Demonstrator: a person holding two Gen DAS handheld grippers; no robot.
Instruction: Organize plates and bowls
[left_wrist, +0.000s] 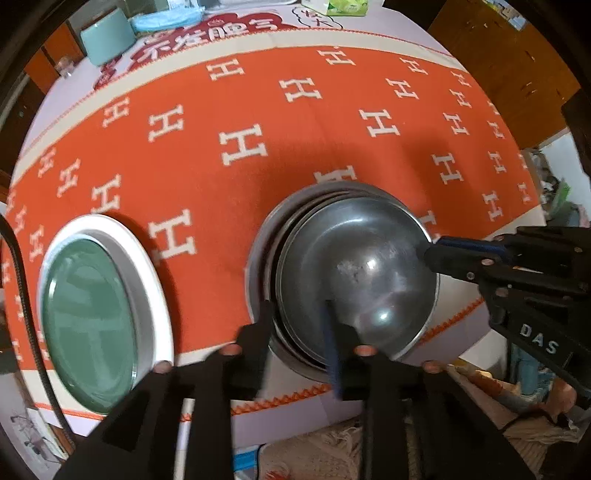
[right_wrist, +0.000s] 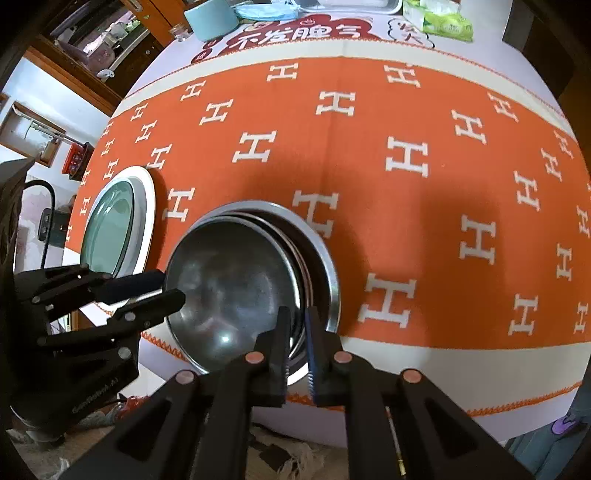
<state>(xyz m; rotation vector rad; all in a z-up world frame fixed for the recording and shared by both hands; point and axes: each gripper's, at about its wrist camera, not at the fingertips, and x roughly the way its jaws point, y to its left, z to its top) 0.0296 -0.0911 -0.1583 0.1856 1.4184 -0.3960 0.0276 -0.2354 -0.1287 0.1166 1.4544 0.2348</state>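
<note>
Orange cloth (left_wrist: 258, 110), both tongs gripping steel bowl (left_wrist: 354, 273)

Lower nested bowls (left_wrist: 275, 258) mostly hidden under top steel bowl (left_wrist: 354, 273); count unclear.

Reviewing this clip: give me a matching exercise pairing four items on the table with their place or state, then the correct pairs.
Things:
1. Top metal bowl
2. Green plate
3. Tissue pack
4. Teal container

Places or states:
A. Far edge of the table, beside blue fabric
B. Resting on a white plate
C. Far edge, green-and-white wrapper
D. Nested in a stack, rim between both grippers' fingers

Pairs: 1-D, 2-B, 3-C, 4-A

The left gripper and right gripper each straddle that bowl's rim from opposite sides.
</note>
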